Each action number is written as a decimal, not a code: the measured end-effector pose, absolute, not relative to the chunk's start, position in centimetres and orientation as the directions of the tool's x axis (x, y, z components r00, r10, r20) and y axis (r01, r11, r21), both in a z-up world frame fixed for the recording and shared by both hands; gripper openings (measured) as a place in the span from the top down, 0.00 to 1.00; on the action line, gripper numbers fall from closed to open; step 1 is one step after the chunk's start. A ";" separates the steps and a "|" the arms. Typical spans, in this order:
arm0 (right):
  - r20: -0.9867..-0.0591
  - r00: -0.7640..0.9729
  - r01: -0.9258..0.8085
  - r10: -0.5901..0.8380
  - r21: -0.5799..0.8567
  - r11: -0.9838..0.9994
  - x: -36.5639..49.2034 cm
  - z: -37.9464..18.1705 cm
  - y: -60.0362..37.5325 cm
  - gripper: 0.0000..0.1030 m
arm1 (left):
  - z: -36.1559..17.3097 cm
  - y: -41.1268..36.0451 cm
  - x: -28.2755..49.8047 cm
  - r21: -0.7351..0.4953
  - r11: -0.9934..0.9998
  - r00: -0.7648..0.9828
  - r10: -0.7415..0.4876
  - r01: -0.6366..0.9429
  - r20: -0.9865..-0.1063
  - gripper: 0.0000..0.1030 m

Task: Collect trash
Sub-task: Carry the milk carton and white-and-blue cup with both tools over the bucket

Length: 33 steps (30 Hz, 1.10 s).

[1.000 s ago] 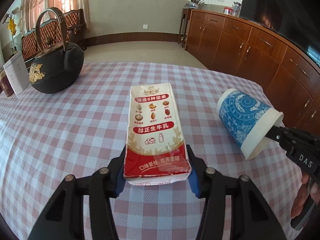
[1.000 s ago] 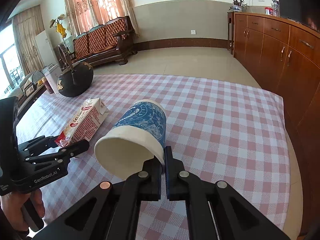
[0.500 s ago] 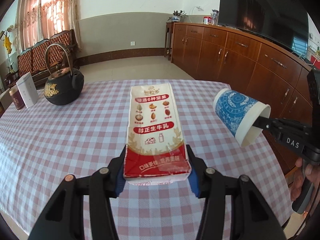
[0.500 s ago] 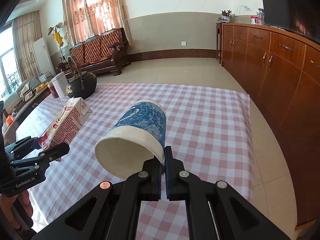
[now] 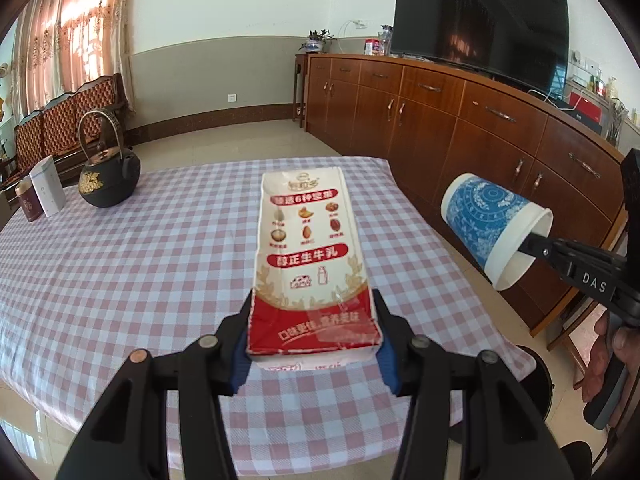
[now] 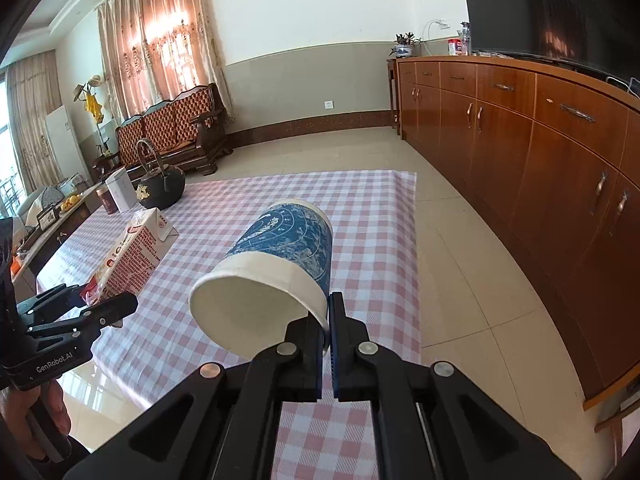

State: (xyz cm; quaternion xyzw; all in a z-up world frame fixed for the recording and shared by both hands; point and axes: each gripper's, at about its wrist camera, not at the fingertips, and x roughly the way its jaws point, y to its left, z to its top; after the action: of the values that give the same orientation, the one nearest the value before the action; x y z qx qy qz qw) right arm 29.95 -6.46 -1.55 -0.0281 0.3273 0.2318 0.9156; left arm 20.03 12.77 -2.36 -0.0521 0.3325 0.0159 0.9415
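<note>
My left gripper [image 5: 314, 344] is shut on the base of a red and white milk carton [image 5: 308, 264], held flat in the air above the checked table [image 5: 120, 280]. In the right wrist view the same carton [image 6: 136, 256] sticks out of the left gripper [image 6: 100, 300] at the left. My right gripper [image 6: 327, 320] is shut on the rim of a blue-patterned paper cup [image 6: 280, 264], which lies on its side with its mouth toward the camera. From the left wrist view the cup [image 5: 488, 228] hangs off the table's right side, pinched by the right gripper [image 5: 528, 246].
A black iron teapot [image 5: 106, 176], a white box [image 5: 48, 186] and a dark red tin [image 5: 28, 204] stand at the table's far left. A long wooden cabinet [image 5: 460, 132] with a television [image 5: 480, 20] runs along the right. A dark round object [image 5: 536, 376] sits on the floor beside the table.
Both grippers have pulled back from the table and risen, each keeping its item. The table looks farther and lower, and the cup is past its right edge.
</note>
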 end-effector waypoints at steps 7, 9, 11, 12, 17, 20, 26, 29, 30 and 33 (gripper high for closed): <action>-0.594 0.717 -0.381 0.365 0.104 0.919 26.1 -0.2 -11.2 0.97 | -1.0 9.0 18.0 -0.074 0.997 0.795 -0.054 0.012 -0.604 0.49; -0.591 0.728 -0.360 0.349 0.104 0.927 25.2 0.1 -12.7 0.97 | -0.8 7.7 17.6 -0.074 0.996 0.798 -0.076 0.040 -0.598 0.49; -0.588 0.738 -0.337 0.331 0.104 0.936 24.2 0.3 -14.3 0.97 | -0.8 6.3 17.3 -0.072 0.995 0.797 -0.100 0.071 -0.596 0.49; -0.586 0.744 -0.325 0.322 0.103 0.940 23.8 0.5 -15.1 0.97 | -0.8 5.7 17.3 -0.073 0.994 0.795 -0.112 0.086 -0.596 0.49; -0.572 0.778 -0.252 0.261 0.098 0.963 21.8 1.5 -19.1 0.97 | -0.8 2.2 17.1 -0.079 0.983 0.786 -0.180 0.166 -0.592 0.49; -0.568 0.792 -0.209 0.223 0.091 0.974 20.8 1.8 -21.4 0.97 | -0.8 -0.1 17.0 -0.081 0.973 0.778 -0.220 0.214 -0.589 0.49; -0.574 0.805 -0.128 0.152 0.081 0.988 18.7 1.6 -25.7 0.97 | -1.1 -3.8 16.7 -0.081 0.952 0.753 -0.284 0.295 -0.594 0.49; -0.584 0.803 -0.091 0.122 0.083 0.992 17.9 1.0 -27.9 0.97 | -1.5 -5.6 16.6 -0.080 0.940 0.735 -0.310 0.331 -0.603 0.49; -0.588 0.801 -0.079 0.113 0.085 0.993 17.7 0.7 -28.5 0.97 | -1.7 -6.1 16.7 -0.078 0.936 0.728 -0.318 0.343 -0.608 0.49; -0.599 0.796 -0.049 0.092 0.089 0.995 17.1 0.0 -30.0 0.97 | -2.3 -7.9 16.7 -0.074 0.923 0.708 -0.339 0.377 -0.620 0.49</action>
State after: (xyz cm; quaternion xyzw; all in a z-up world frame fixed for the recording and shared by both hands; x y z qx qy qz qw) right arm 17.13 -30.02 0.01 0.0343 0.3174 0.0373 0.9469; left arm 16.67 -7.95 -2.34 0.0288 0.3297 -0.1937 0.9235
